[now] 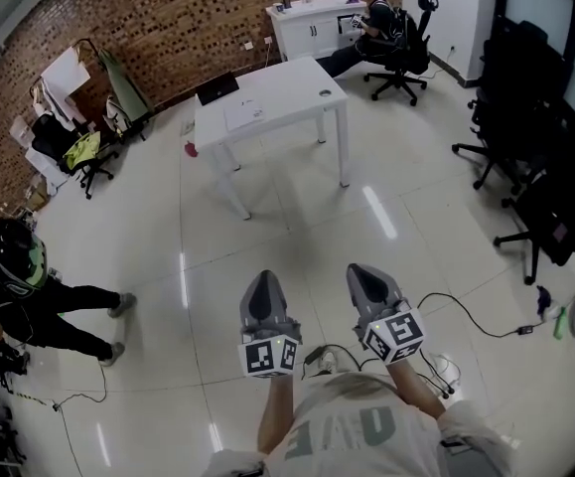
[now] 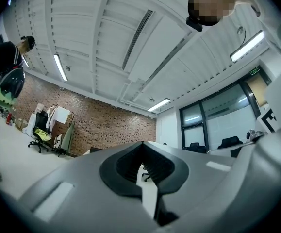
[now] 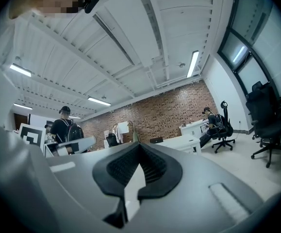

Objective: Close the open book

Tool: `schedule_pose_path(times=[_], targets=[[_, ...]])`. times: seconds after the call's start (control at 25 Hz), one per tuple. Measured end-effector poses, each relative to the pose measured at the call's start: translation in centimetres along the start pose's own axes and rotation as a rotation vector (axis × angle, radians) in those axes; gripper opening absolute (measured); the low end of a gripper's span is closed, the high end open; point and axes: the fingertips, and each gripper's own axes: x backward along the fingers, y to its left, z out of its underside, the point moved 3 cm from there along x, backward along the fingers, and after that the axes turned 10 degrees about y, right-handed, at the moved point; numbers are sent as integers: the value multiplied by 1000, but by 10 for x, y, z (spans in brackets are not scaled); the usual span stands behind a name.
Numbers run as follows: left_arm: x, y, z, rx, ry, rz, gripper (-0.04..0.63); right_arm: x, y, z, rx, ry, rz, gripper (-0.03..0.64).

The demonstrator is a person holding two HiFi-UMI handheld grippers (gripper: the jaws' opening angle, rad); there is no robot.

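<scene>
A glossy pale tiled floor (image 1: pixel 297 237) fills most of the head view, with a red-brown brick wall (image 1: pixel 168 18) running along the far side of the room.

A white rectangular table (image 1: pixel 302 85) stands in the middle of the floor, well ahead of you. A row of black office chairs (image 1: pixel 535 167) lines the right side. At the far end, a person in dark clothes (image 1: pixel 374 20) sits in another black chair beside a white cabinet (image 1: pixel 312 28). A second person in black (image 1: pixel 29 301) stands at the left edge.

You hold both grippers low in front of you, side by side over bare floor, pointing toward the table and well apart from it. Your grey left gripper (image 1: pixel 263 279) has its jaws brought together at the tips, with nothing between them; its own view (image 2: pixel 141 144) shows the tips meeting. Your grey right gripper (image 1: pixel 364 270) is likewise fully closed and empty (image 3: pixel 139 144). Each one carries a cube of black-and-white square markers.

On the table top, a small black laptop (image 1: pixel 217 88) sits near the left end. Just beside it, toward you, lies a flat white book (image 1: pixel 244 114), too small here to make out its pages. A thin black cable (image 1: pixel 466 311) trails across the floor to your right.
</scene>
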Motion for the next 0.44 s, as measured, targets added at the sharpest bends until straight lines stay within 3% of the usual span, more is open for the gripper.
schedule_pose_path(times=[0.44], targets=[[-3, 7, 5, 5, 14, -12, 14, -5, -2, 5, 0, 6, 2, 3]])
